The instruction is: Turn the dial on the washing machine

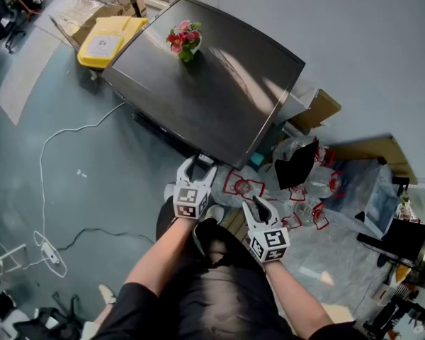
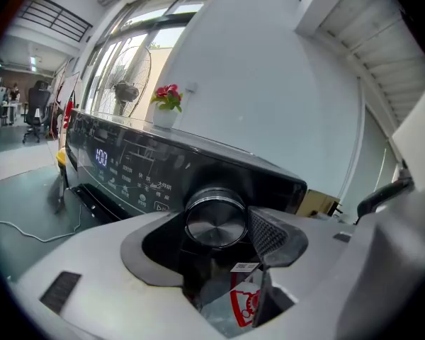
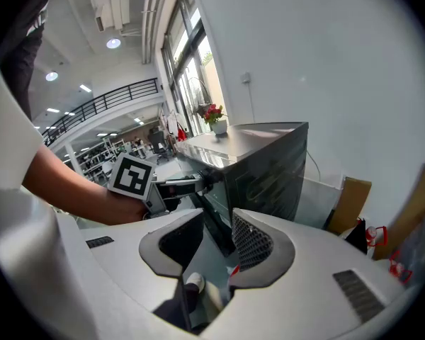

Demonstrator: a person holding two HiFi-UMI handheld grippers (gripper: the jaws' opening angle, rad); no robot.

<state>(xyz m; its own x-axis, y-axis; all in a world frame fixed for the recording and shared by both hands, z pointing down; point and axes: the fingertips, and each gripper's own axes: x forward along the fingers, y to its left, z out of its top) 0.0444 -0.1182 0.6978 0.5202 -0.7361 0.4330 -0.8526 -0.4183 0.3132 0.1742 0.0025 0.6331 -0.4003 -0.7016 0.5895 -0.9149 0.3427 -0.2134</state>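
The dark washing machine (image 1: 212, 83) stands against the wall, its lit control panel (image 2: 120, 168) facing me. Its round metal dial (image 2: 214, 222) fills the middle of the left gripper view. My left gripper (image 1: 196, 166) is at the machine's front edge, jaws wide and set either side of the dial. The right pad (image 2: 269, 236) lies close beside the dial's rim, with a thin gap showing. My right gripper (image 1: 259, 209) hangs lower and to the right, away from the machine, jaws (image 3: 216, 243) parted with nothing between them. It looks toward the left gripper's marker cube (image 3: 133, 176).
A small pot of pink flowers (image 1: 185, 41) sits on the machine's top. A yellow box (image 1: 106, 37) is at the far left, and a white cable (image 1: 64, 129) runs over the floor. Plastic bags with red print (image 1: 297, 197) and cardboard (image 1: 315, 108) crowd the right side.
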